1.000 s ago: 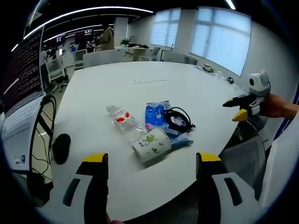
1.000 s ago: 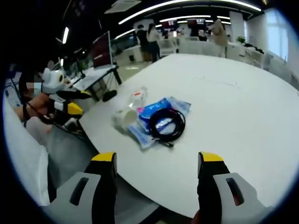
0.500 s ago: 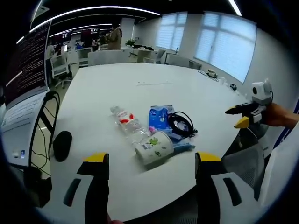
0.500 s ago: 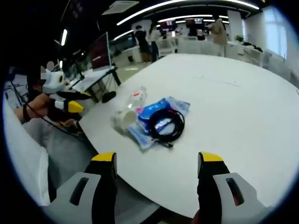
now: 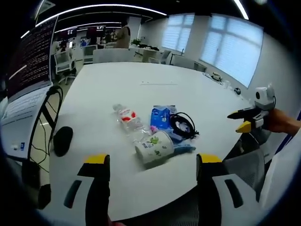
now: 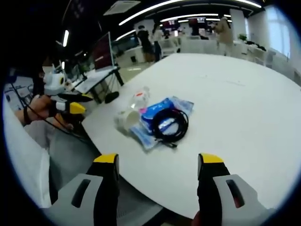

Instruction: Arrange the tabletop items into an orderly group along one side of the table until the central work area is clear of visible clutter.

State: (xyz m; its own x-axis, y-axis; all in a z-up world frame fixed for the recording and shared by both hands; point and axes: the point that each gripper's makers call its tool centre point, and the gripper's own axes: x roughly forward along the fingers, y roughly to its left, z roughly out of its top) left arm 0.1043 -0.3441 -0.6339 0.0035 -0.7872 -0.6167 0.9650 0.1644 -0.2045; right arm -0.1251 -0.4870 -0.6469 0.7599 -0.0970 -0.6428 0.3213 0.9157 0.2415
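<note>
Your left gripper (image 5: 150,162) has its jaws wide apart with nothing between them, hovering off the table (image 5: 141,75) edge; your right gripper (image 6: 157,162) is likewise spread and empty. The clutter sits near the table edge: a paper cup (image 5: 154,148) on its side, touching a clear bottle (image 5: 128,117) and blue packets (image 5: 162,115), with a coiled black cable (image 5: 182,125) on the packets. A black mouse (image 5: 62,140) lies well apart.

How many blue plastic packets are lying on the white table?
2: a large blue plastic packet under the coiled black cable, a small one beside the lying paper cup. More may be hidden.
</note>
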